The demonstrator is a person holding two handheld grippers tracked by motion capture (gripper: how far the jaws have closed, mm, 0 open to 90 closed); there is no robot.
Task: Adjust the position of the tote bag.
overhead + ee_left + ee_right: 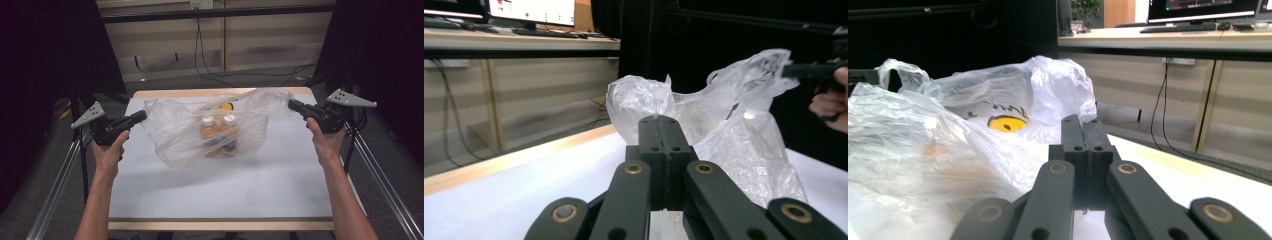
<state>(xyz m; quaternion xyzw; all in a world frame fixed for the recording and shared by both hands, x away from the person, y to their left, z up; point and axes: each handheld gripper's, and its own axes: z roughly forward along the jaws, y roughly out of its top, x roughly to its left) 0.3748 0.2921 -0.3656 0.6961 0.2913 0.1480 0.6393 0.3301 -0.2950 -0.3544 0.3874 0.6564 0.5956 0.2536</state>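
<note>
Left claw (pixel 141 116) and right claw (pixel 293 104) each pinch the plastic bag (pixel 185 135) by its handles.

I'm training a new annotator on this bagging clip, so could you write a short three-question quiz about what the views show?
1. True or false: the left gripper and the right gripper each pinch an edge of the clear plastic bag.
2. What do the two bottles inside the bag have on top?
A. white caps
B. green caps
C. no caps
3. Fill in: the bag sits on the ___ table with a wooden edge.

Key:
1. True; both sets of jaws are shut on the bag's opposite edges.
2. A
3. white
</note>
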